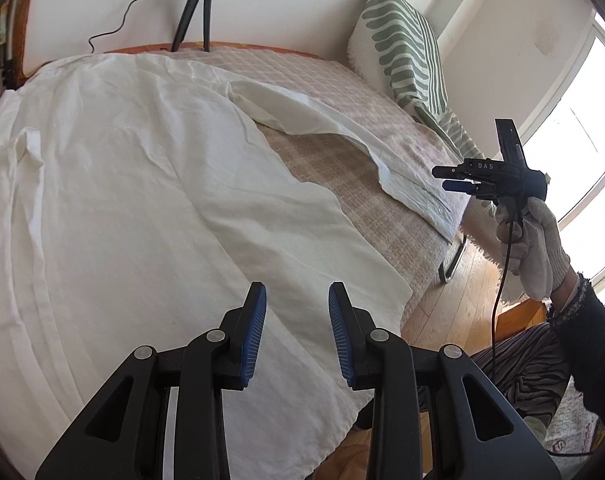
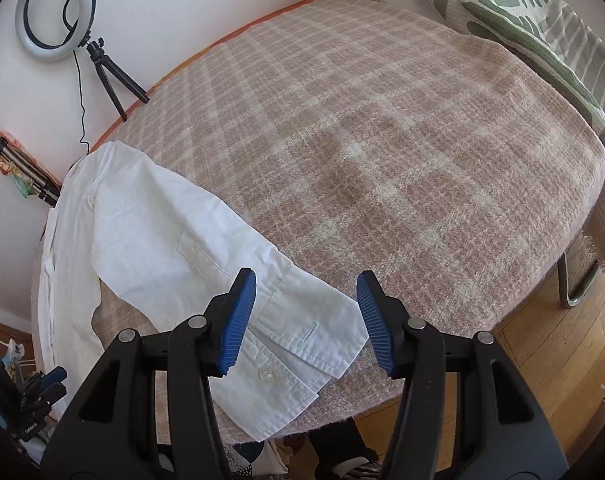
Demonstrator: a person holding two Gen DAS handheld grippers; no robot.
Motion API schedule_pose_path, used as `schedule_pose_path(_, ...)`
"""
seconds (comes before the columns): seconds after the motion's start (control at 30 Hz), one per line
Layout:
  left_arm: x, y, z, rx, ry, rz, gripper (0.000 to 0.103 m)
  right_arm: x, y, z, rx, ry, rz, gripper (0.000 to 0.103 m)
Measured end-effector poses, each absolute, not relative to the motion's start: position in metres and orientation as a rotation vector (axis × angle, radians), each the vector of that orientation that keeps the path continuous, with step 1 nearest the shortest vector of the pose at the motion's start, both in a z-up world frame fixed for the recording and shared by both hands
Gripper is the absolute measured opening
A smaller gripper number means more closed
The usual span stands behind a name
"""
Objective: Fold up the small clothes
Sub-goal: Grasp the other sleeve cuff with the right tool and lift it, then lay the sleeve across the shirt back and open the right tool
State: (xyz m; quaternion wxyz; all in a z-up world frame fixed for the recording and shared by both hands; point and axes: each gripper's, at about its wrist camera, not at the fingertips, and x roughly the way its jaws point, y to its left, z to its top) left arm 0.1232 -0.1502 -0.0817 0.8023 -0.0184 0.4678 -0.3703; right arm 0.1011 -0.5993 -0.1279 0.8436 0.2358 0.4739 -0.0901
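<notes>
A white button shirt (image 1: 142, 200) lies spread on the plaid blanket (image 1: 342, 168). One sleeve (image 1: 322, 120) stretches out to the right, with its cuff (image 1: 418, 196) near the bed's edge. My left gripper (image 1: 297, 292) hovers open over the shirt's near hem with nothing between its blue pads. In the right wrist view the buttoned cuff (image 2: 302, 340) lies flat on the blanket (image 2: 382, 160). Above it my right gripper (image 2: 306, 280) stands open and holds nothing. A gloved hand (image 1: 534, 248) carries the right gripper (image 1: 440, 179) in the air beside the cuff. The left gripper (image 2: 58, 382) shows at the lower left.
A green-patterned pillow (image 1: 402, 48) leans at the far right corner of the bed. A ring light (image 2: 54, 8) on a small tripod (image 2: 110, 80) stands by the wall, and its cable hangs down. Wooden floor (image 1: 454, 304) lies past the bed's edge, and a bright window (image 1: 574, 128) is on the right.
</notes>
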Motion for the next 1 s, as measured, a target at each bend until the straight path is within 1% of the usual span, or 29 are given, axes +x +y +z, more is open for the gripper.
schedule_pose_path(0.2,0.130,-0.146,-0.079,-0.057,1.006,-0.787,0.030,0.094,-0.619,-0.141,0.567,1.027,-0.209,0.056)
schedule_pose_path(0.37,0.136,-0.142,-0.081,-0.081,1.023,-0.778,0.030,0.091,-0.612,-0.141,0.511,1.028,-0.212,0.054)
schedule_pose_path(0.4,0.137,-0.142,-0.082,-0.080,1.025,-0.774,0.030,0.092,-0.609,-0.140,0.495,1.030,-0.215,0.050)
schedule_pose_path(0.43,0.137,-0.142,-0.083,-0.078,1.027,-0.772,0.030,0.094,-0.606,-0.140,0.487,1.034,-0.205,0.033)
schedule_pose_path(0.47,0.137,-0.142,-0.083,-0.079,1.028,-0.772,0.030,0.095,-0.603,-0.140,0.481,1.038,-0.192,0.014)
schedule_pose_path(0.5,0.137,-0.141,-0.083,-0.081,1.029,-0.772,0.030,0.097,-0.599,-0.140,0.483,1.043,-0.164,0.007)
schedule_pose_path(0.6,0.137,-0.140,-0.081,-0.087,1.021,-0.775,0.030,0.100,-0.586,-0.134,0.462,1.033,-0.147,0.006)
schedule_pose_path(0.77,0.138,-0.132,-0.078,-0.108,1.009,-0.764,0.030,0.096,-0.563,-0.098,0.497,0.918,-0.074,0.006)
schedule_pose_path(0.9,0.143,-0.121,-0.080,-0.193,1.021,-0.750,0.030,0.091,-0.517,-0.069,0.471,0.842,0.091,0.006)
schedule_pose_path(1.0,0.150,-0.109,-0.085,-0.293,1.048,-0.738,0.030,0.092,-0.469,-0.065,0.472,0.841,0.250,0.006)
